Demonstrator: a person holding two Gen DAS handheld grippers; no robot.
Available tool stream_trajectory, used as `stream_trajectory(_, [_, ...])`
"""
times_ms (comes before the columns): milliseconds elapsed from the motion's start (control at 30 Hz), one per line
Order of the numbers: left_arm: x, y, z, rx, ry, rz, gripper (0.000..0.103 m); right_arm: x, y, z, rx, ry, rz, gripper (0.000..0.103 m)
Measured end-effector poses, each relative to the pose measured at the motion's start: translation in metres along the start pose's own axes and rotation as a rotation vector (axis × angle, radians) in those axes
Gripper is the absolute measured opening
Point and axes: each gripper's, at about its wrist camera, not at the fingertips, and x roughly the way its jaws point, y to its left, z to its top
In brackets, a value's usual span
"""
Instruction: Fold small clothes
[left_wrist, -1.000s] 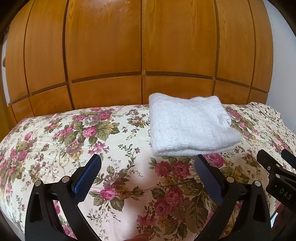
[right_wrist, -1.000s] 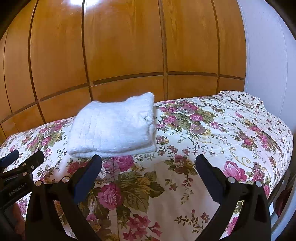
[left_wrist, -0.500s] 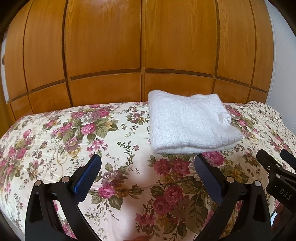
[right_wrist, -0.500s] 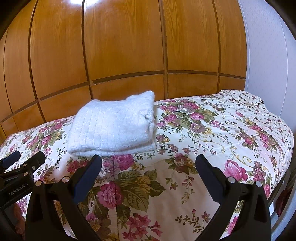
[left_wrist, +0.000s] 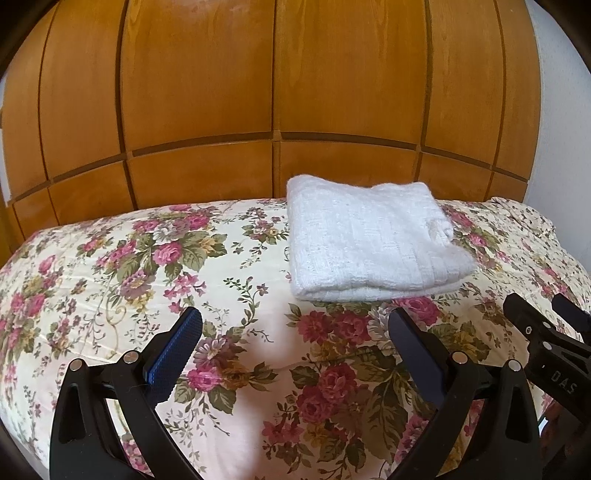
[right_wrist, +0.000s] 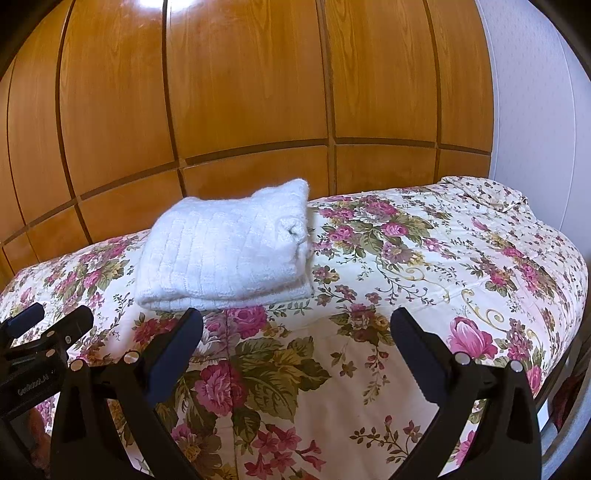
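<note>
White knit (left_wrist: 369, 243): folded, lying on bed (left_wrist: 110, 266) near wooden headboard (left_wrist: 199, 92), touching neither gripper.
Left gripper (left_wrist: 295, 332): jaws wide apart, empty, short of knit.
Right gripper (right_wrist: 295, 332): likewise spread, empty.
Risk: loose bump at right edge; could snag, spilling fold.
Risk: soft quilt; could slump stack if nudged.

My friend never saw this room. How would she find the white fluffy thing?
Look at the wide bed with the flowery cover, standing against the orange-brown wooden panels. Near the far edge, close to the wood, lies a folded white knitted garment. It is the only plain white, thick and fuzzy thing there; everything around it is printed with pink roses.
</note>
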Motion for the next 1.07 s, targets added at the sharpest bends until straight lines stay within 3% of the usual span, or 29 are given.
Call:
stream_trajectory(833, [0.003, -0.001, -0.001, -0.007, 0.027, -0.016, 0.100, 0.004, 0.001, -0.002, 0.015, 0.027, 0.004, 0.101])
stream_trajectory(1067, [0.018, -0.001, -0.001, 0.007, 0.066, -0.034, 0.100, 0.017, -0.007, -0.005, 0.034, 0.062, -0.013, 0.101])
